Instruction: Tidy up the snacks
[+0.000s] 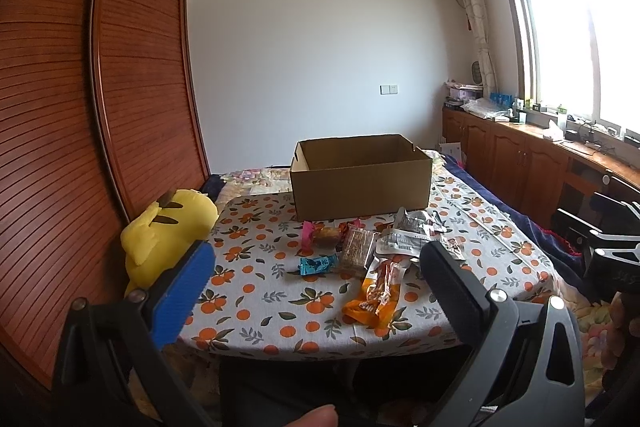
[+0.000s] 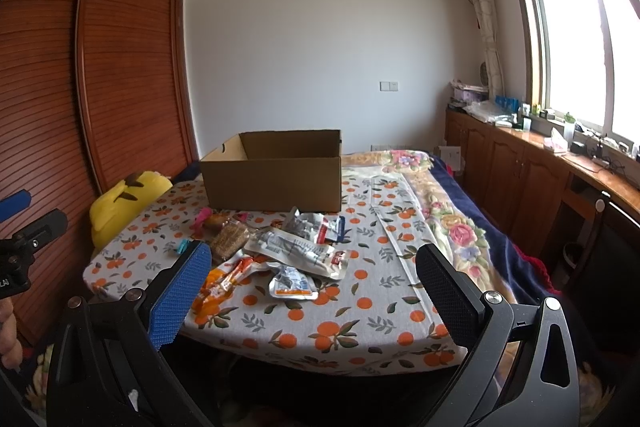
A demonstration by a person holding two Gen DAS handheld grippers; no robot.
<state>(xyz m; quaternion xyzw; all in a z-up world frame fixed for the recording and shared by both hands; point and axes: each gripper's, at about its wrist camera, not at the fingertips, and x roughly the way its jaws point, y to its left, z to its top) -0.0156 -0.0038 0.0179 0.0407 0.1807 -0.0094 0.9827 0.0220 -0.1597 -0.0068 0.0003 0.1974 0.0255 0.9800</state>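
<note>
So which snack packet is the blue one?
The small blue candy wrapper, lying alone at the left edge of the snack pile; the other packets are orange, silver, pink or brown.

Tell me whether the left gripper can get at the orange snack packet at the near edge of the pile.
Probably yes. The left gripper is open and empty, and the orange snack packet lies flat on the tablecloth straight ahead between its fingers, nearest of the pile, with nothing over it.

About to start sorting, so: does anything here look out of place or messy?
Yes: the snack packets lie in a loose, overlapping heap on the tablecloth in front of the open cardboard box, none visibly inside it.
</note>
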